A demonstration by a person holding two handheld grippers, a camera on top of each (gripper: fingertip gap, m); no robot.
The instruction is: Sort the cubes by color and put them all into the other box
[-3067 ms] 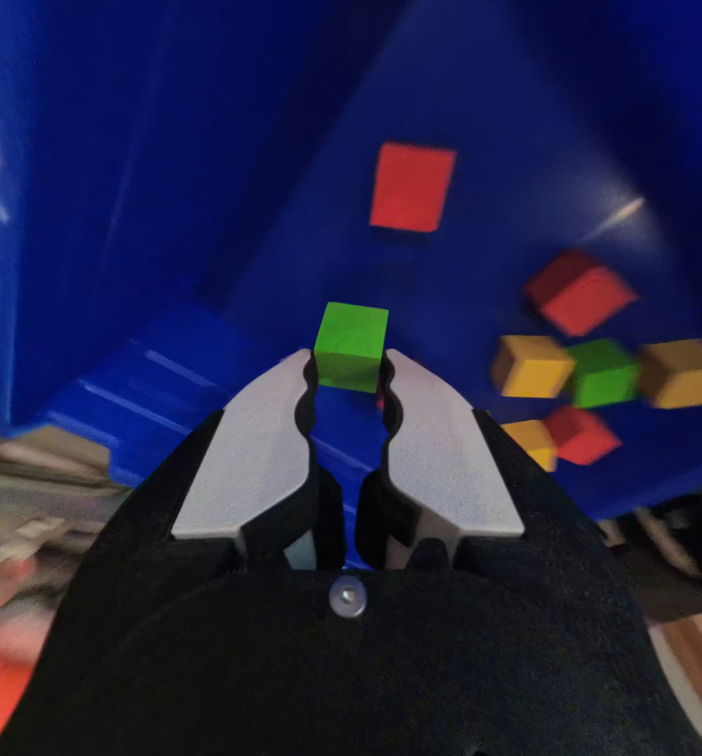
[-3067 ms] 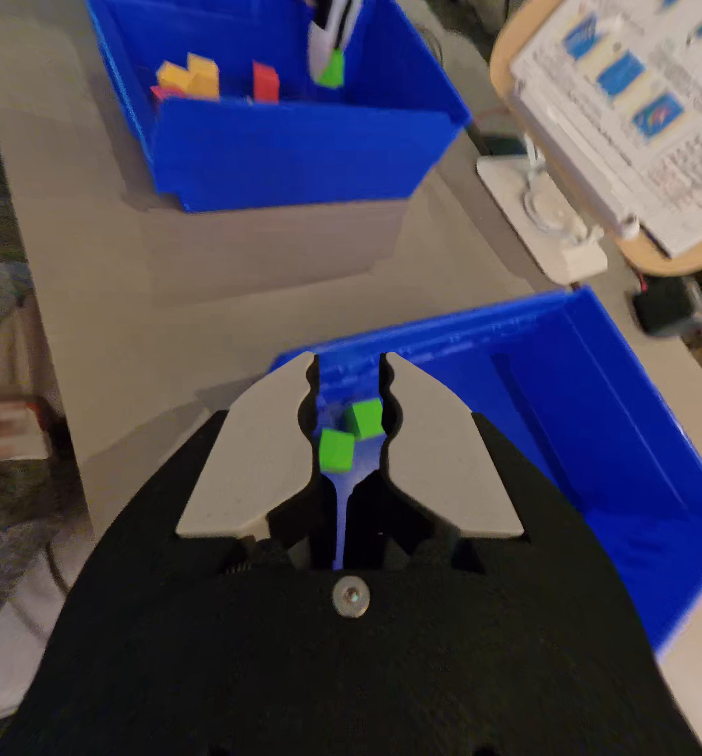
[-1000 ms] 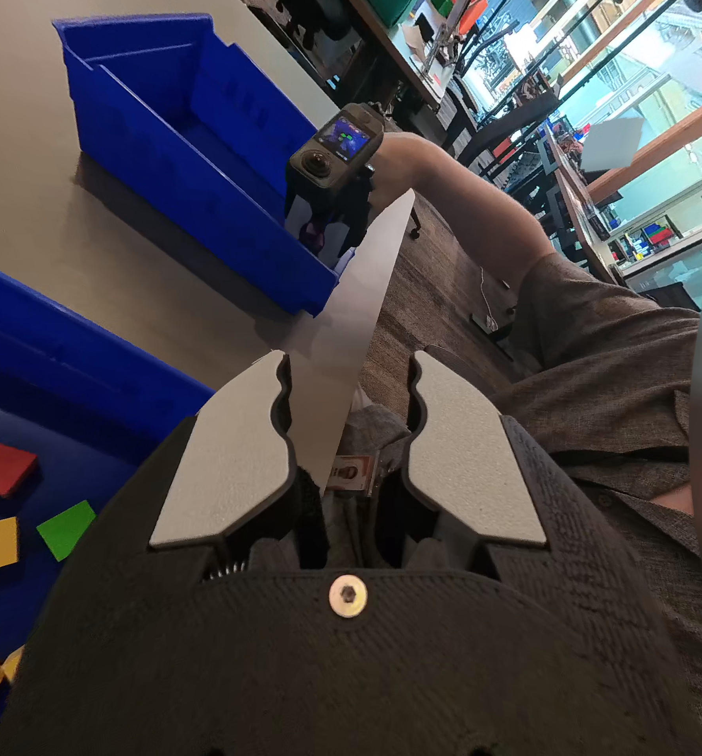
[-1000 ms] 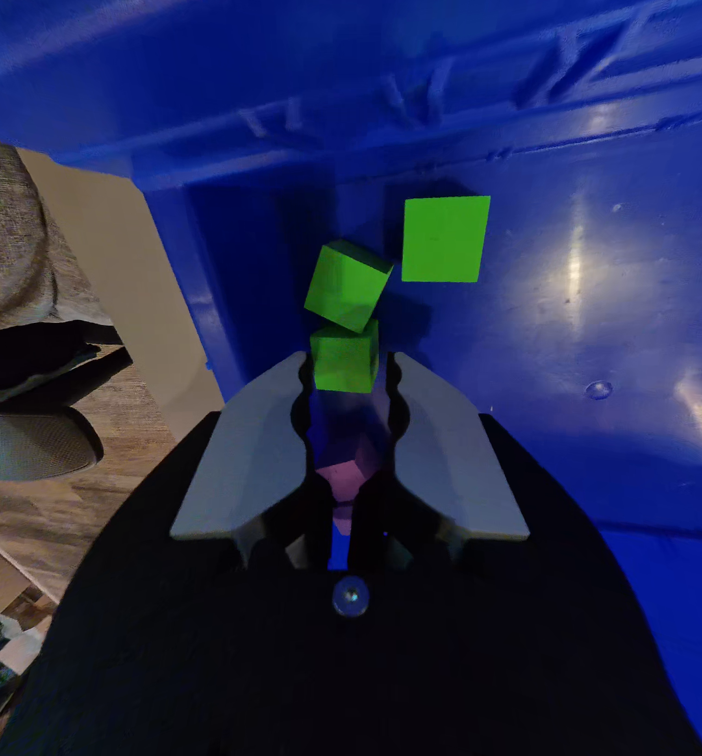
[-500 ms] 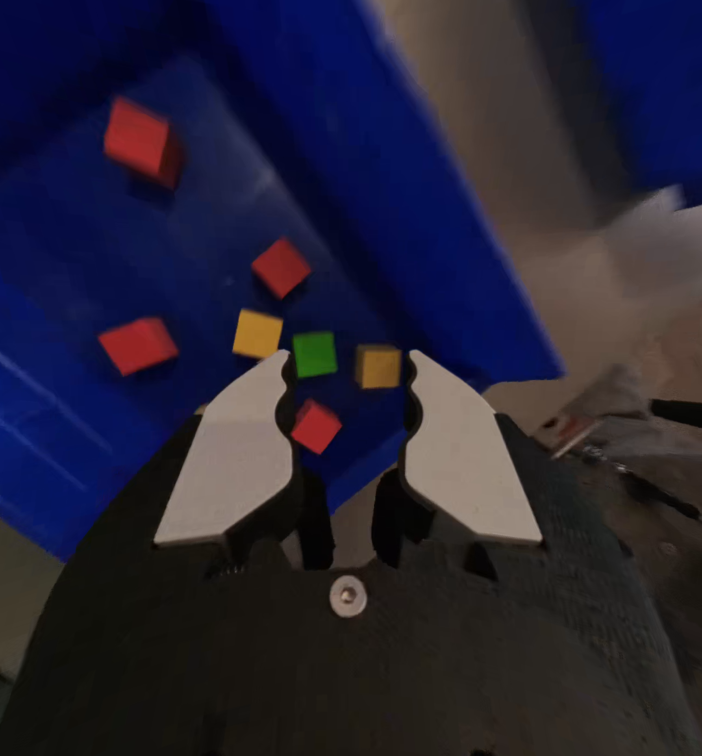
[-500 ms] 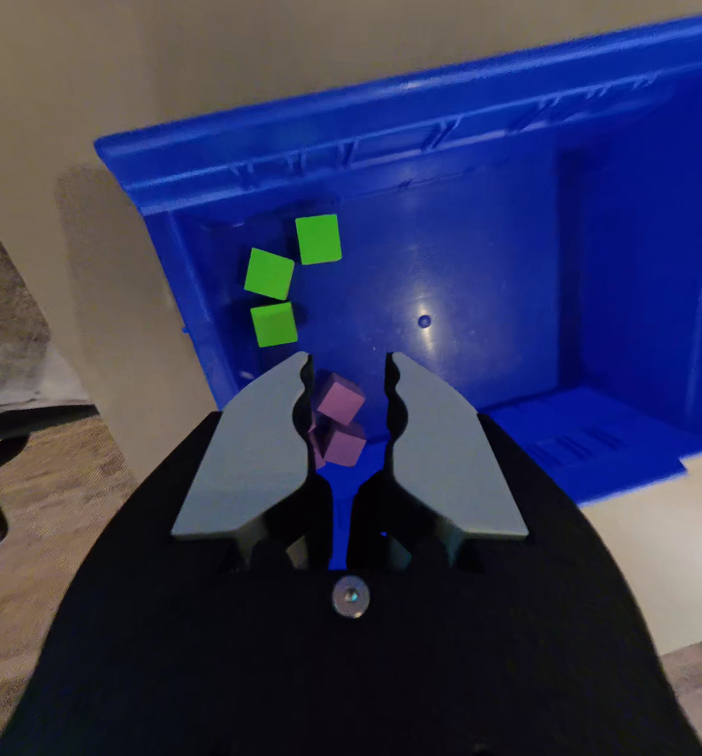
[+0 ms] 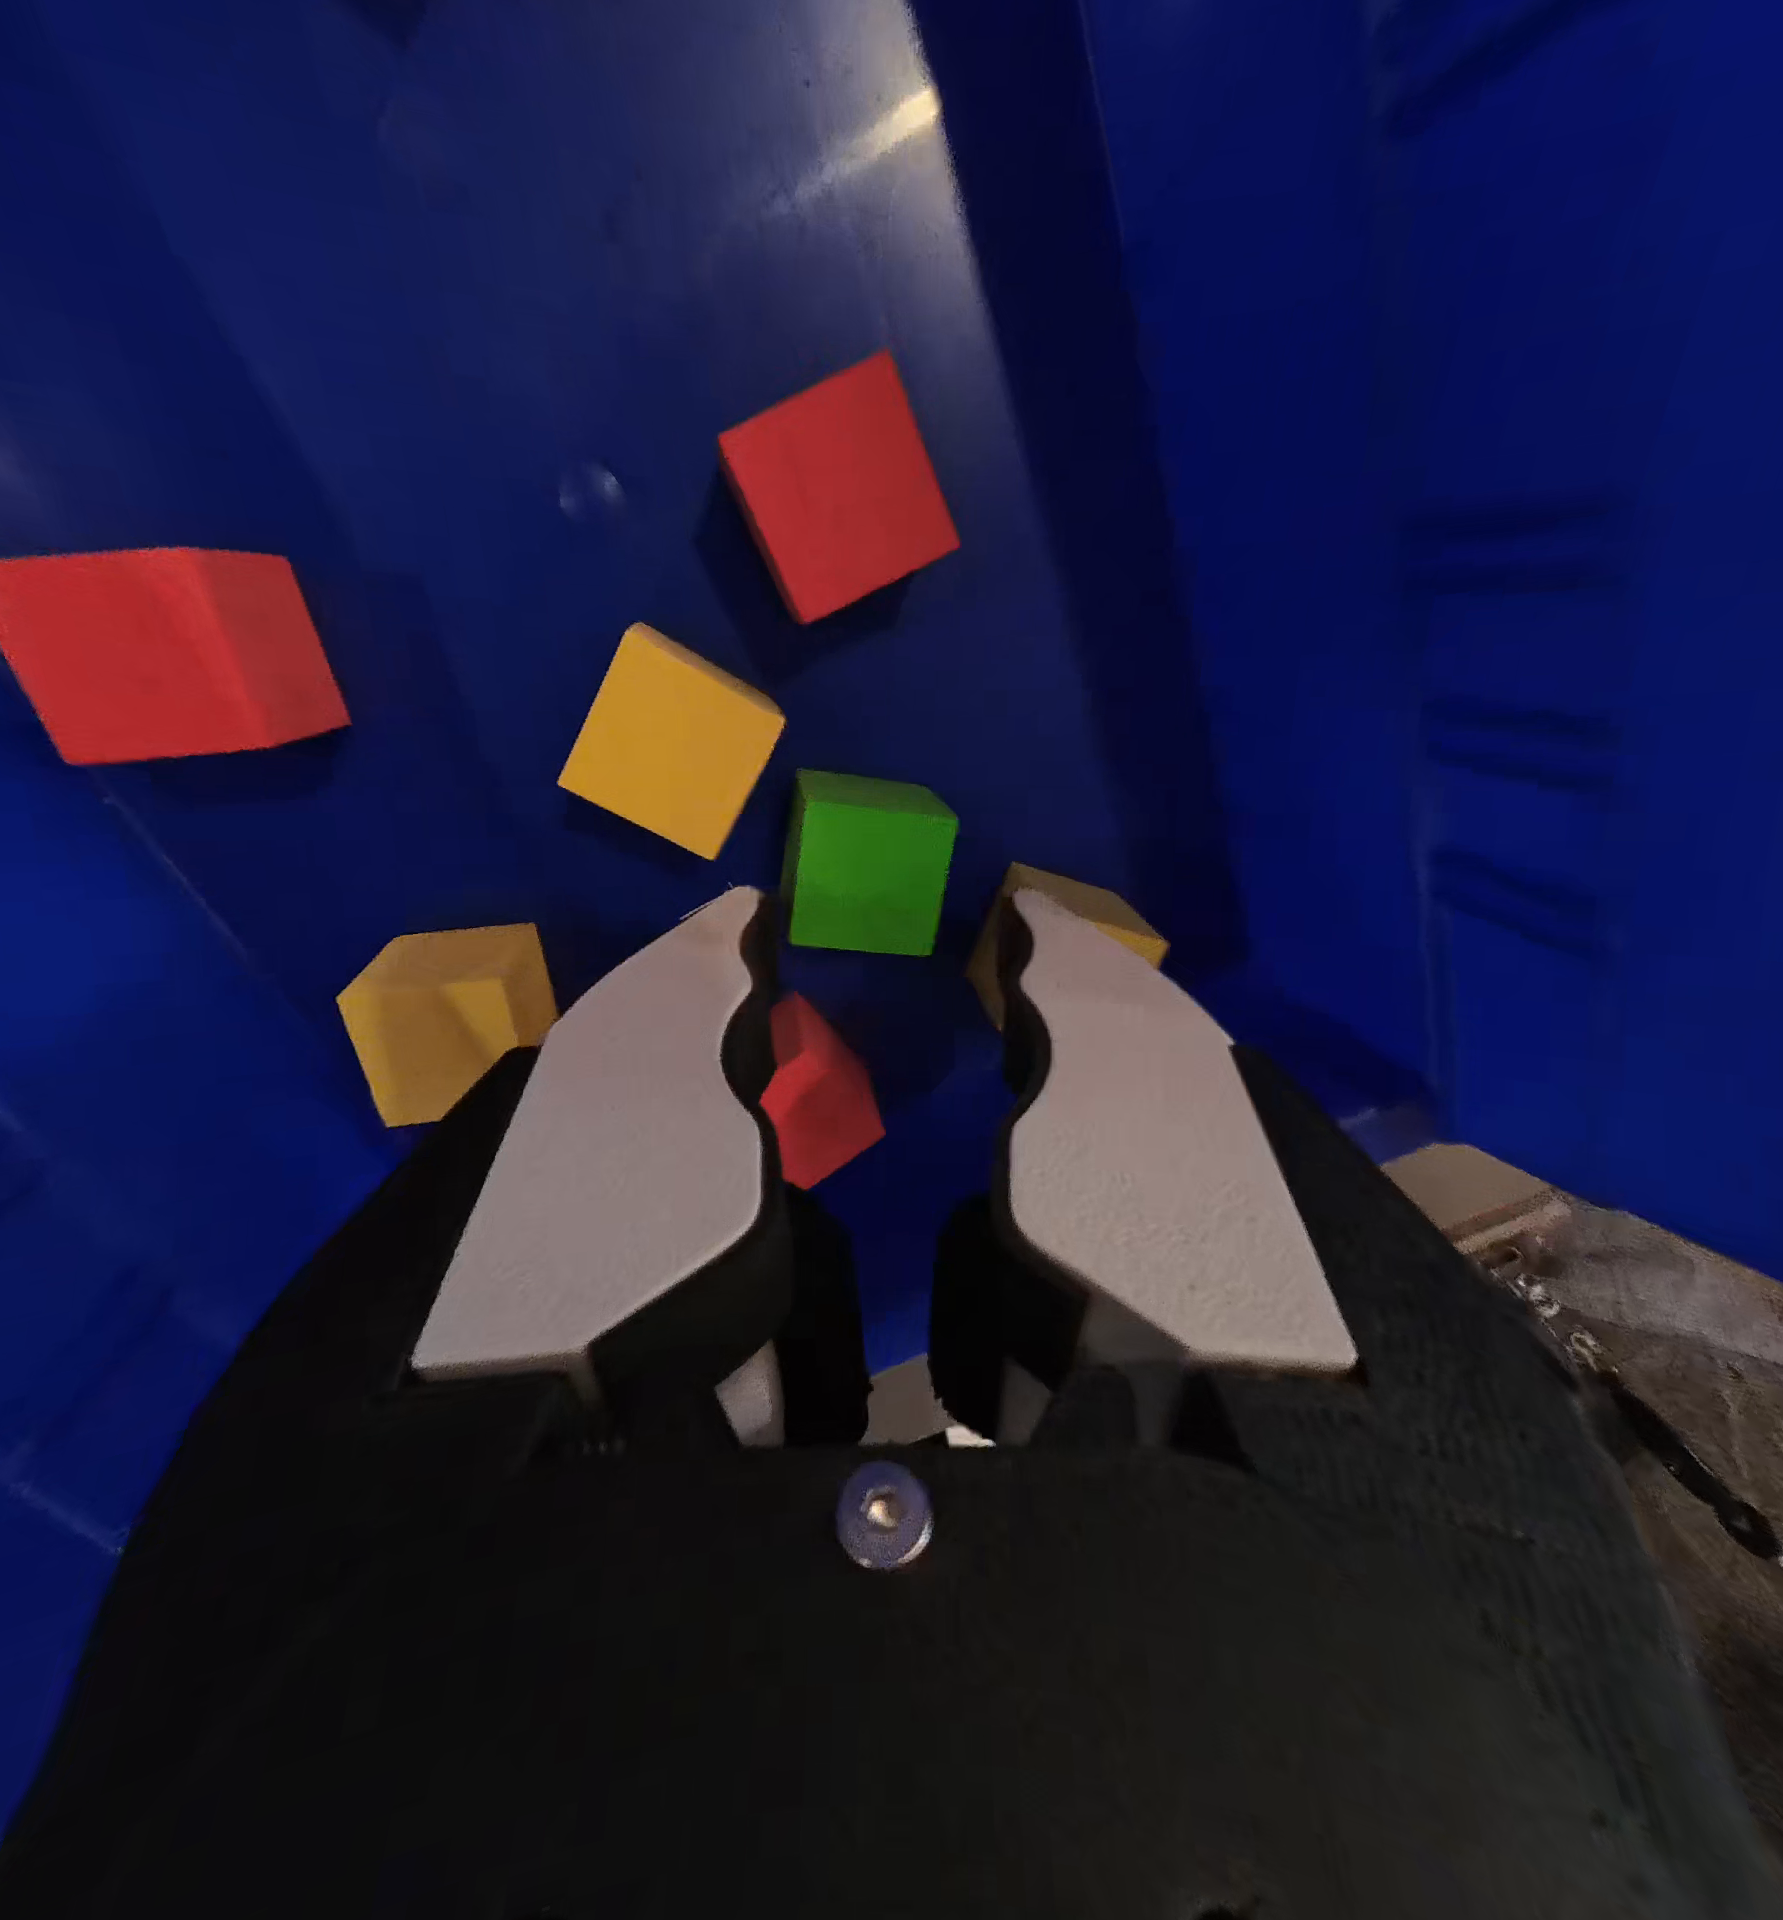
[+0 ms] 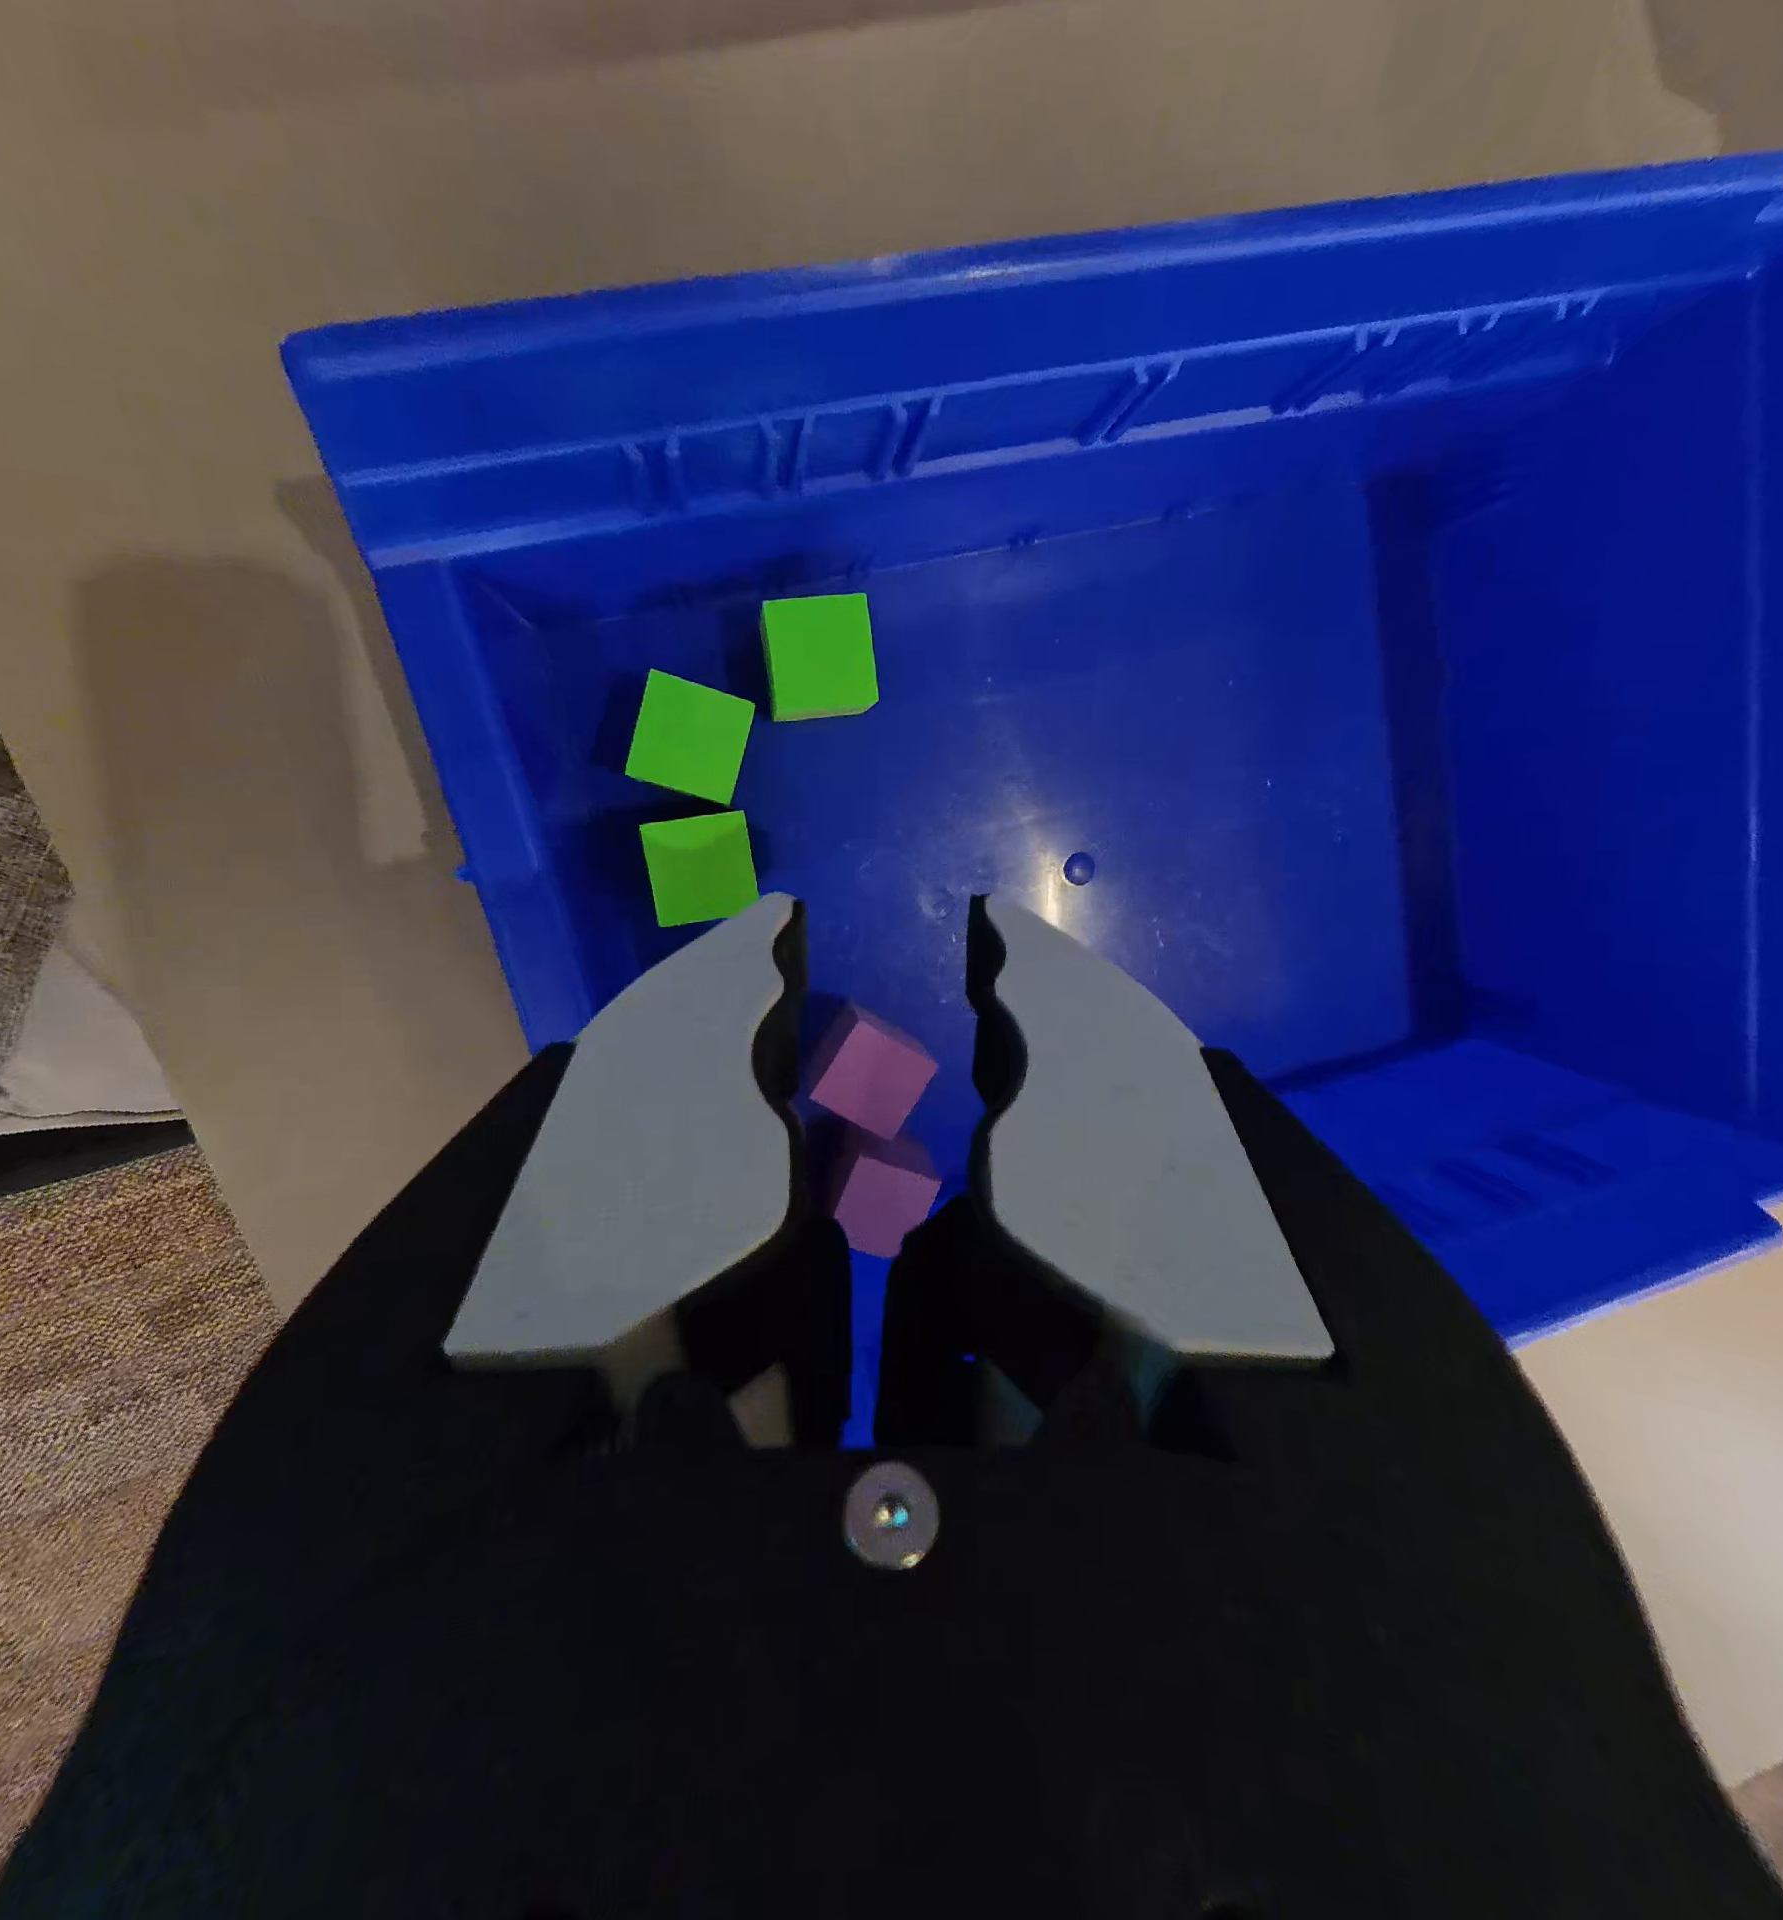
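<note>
My left gripper (image 7: pixel 882 904) is open and empty inside a blue bin (image 7: pixel 1489 520). A green cube (image 7: pixel 869 862) lies just beyond its fingertips. Around it lie yellow cubes (image 7: pixel 671 738), (image 7: pixel 440 1018), (image 7: pixel 1074 899) and red cubes (image 7: pixel 837 483), (image 7: pixel 154 652), (image 7: pixel 819 1086). My right gripper (image 8: pixel 882 909) is open and empty above a second blue bin (image 8: pixel 1074 301). Three green cubes (image 8: pixel 817 655), (image 8: pixel 689 736), (image 8: pixel 700 868) lie at that bin's left end. Two purple cubes (image 8: pixel 871 1070), (image 8: pixel 882 1195) show between its fingers, on the bin floor.
A beige table (image 8: pixel 191 416) carries the second bin. Grey carpet (image 8: pixel 66 1403) shows at the lower left of the right wrist view. A table edge and a wood floor (image 7: pixel 1697 1382) show at the lower right of the left wrist view.
My left gripper let go of a green cube, swung back and came down close to the cubes in its bin. My right gripper released a green cube beside two others and rose away.
</note>
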